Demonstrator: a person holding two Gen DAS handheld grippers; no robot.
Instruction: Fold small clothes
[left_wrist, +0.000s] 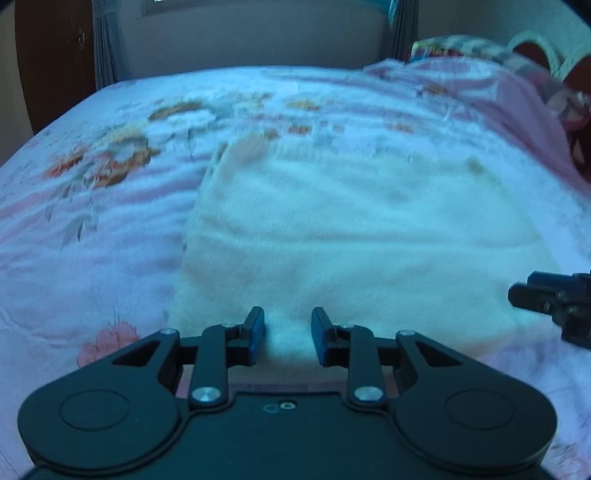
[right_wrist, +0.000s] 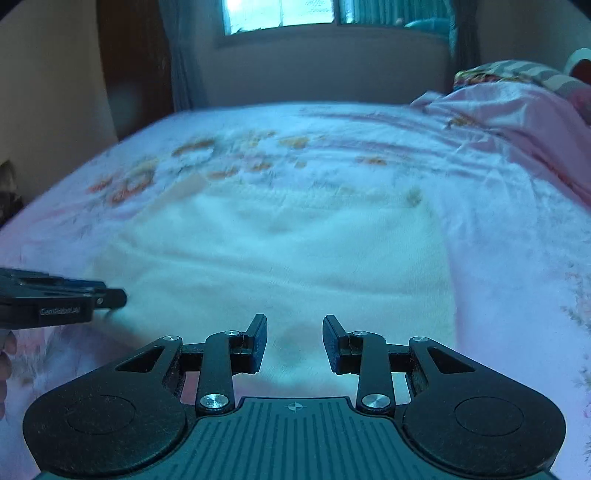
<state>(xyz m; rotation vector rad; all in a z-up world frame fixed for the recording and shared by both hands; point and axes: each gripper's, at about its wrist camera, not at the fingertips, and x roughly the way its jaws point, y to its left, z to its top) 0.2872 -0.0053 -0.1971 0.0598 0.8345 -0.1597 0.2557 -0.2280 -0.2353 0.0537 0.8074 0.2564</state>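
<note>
Lying flat on floral bedsheet (left_wrist: 110, 221): white garment (left_wrist: 351, 229), tools apart.

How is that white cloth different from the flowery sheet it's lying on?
The white garment is plain and looks fuzzy, while the floral bedsheet is pinkish with orange flower prints. The garment covers only a patch near the two hand-held grippers; the bedsheet spans the whole bed. Both lie spread out, fairly flat.

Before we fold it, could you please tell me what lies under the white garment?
The white garment lies flat on the floral bedsheet, which shows all around it. Whatever is directly beneath is covered. Both claws, left and right, are open at its near edge.
</note>
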